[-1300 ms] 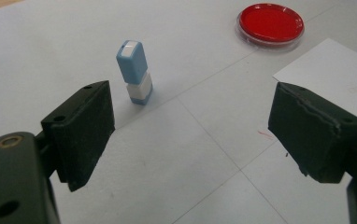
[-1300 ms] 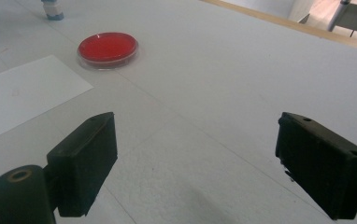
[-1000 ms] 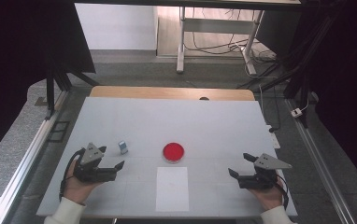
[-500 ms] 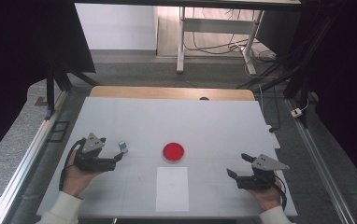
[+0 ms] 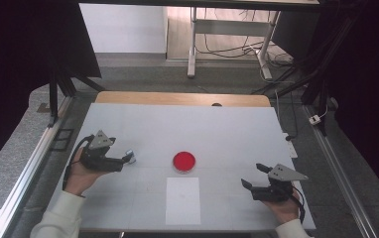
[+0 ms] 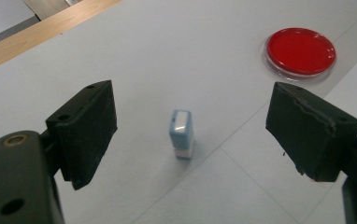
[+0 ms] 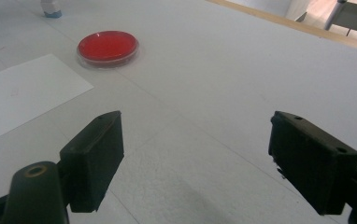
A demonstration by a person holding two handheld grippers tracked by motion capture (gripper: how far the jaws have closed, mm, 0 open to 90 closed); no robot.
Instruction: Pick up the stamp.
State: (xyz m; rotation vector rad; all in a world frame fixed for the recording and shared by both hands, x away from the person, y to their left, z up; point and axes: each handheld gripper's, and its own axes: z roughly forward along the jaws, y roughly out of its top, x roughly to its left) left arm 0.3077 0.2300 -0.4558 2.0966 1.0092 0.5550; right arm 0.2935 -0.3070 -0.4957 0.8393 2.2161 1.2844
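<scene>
Left gripper (image 6: pixel 186 135) jaws wide apart around small upright blue block (image 6: pixel 182 134), not touching, right gripper (image 7: pixel 195 158) jaws apart over bare table (image 5: pixel 227 129), red dish (image 5: pixel 184 161) between

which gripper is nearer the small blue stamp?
Left. The left gripper has its open jaws right at the small blue stamp, not touching it. The right gripper sits far across the table, past the red dish.
</scene>
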